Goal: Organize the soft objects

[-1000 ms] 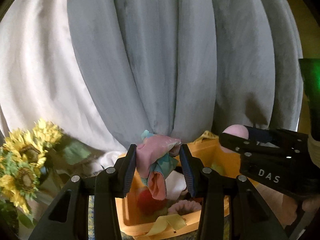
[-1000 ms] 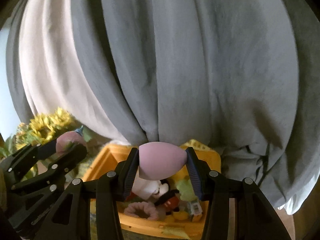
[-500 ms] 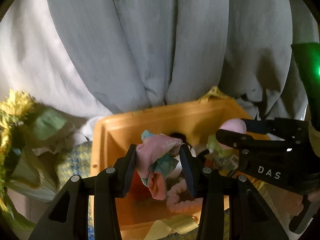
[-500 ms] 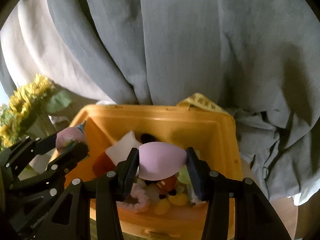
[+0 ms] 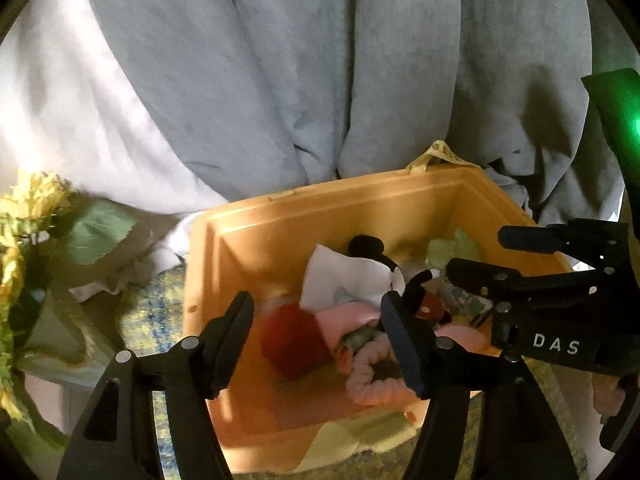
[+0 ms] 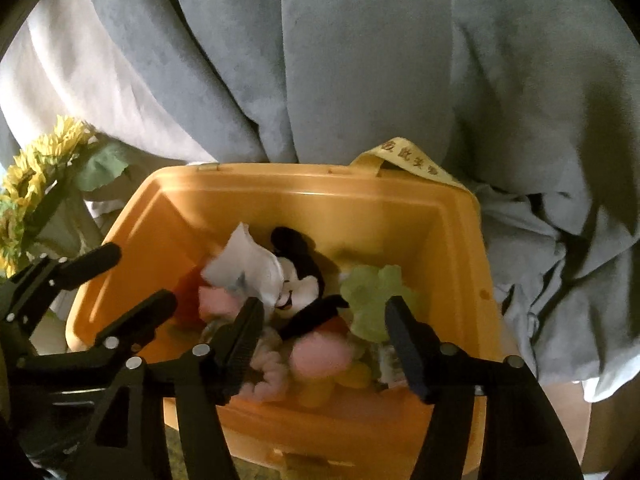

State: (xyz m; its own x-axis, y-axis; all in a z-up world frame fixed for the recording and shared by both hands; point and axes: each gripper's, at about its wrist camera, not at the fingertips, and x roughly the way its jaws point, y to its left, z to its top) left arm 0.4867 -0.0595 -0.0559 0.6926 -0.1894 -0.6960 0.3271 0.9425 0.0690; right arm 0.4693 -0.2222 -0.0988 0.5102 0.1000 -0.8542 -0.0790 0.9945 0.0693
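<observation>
Soft toys fill the orange bin [image 6: 448, 216], which stands against the grey curtain [image 6: 360, 60]. Inside the bin lie a mouse plush [image 6: 298, 276], a white cloth [image 6: 250, 266], a green plush [image 6: 370, 298], a red ball [image 5: 290, 340], a pink scrunchie [image 5: 370, 378] and a blurred pink sponge [image 6: 320, 354]. Left gripper [image 5: 316, 340] and right gripper [image 6: 324, 338] hover over the bin, fingers spreading, pinching nothing. Sunflowers [image 6: 36, 164] stand left of the bin.

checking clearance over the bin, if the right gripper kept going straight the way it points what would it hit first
Most likely the pink egg-shaped sponge lying between the opening jaws of the right gripper, inside the orange bin; depth is unclear.
</observation>
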